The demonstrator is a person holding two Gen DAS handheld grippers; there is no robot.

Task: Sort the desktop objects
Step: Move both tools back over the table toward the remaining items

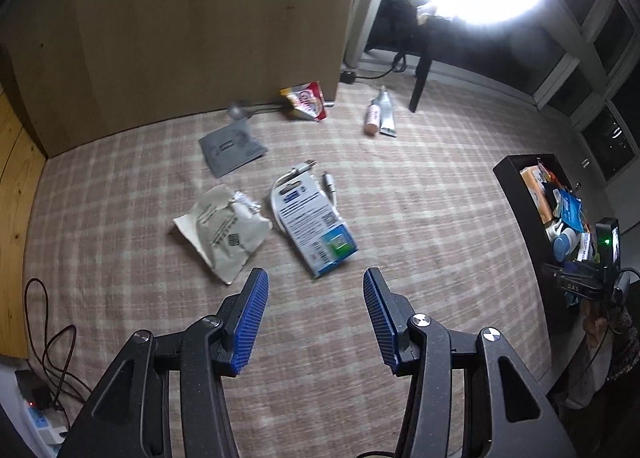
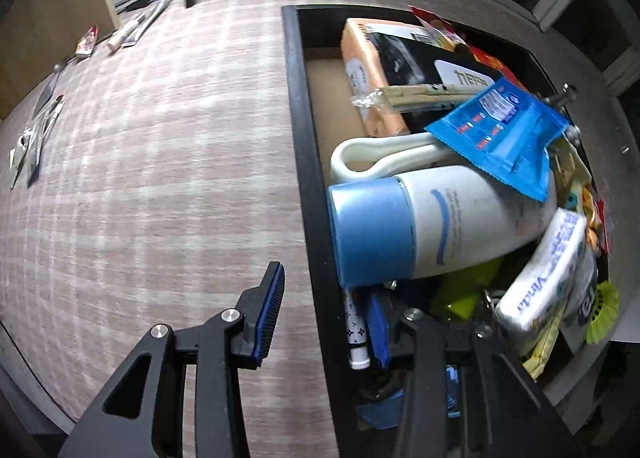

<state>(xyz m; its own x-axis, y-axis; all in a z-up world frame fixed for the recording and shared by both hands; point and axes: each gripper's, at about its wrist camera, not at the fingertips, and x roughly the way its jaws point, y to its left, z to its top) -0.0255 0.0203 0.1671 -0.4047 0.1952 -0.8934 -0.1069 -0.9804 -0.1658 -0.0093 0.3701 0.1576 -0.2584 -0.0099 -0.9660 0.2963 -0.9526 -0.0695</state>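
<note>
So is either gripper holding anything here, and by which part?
Nothing is held. The left gripper is open above the tablecloth, short of the white and blue box. The right gripper is open, straddling the black bin's wall.

The white tissue pack (image 2: 544, 278) in the black box (image 2: 304, 145) reads "Vinda". A black mount (image 1: 576, 286) at the box reads "DAS". Other print is too small to read.

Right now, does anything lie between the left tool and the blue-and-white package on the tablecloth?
Nothing visible does. The left tool hangs open above bare tablecloth, and the blue-and-white package lies just ahead of its fingertips. The crumpled beige pouch sits to the package's left, beside the path, not across it.
</note>
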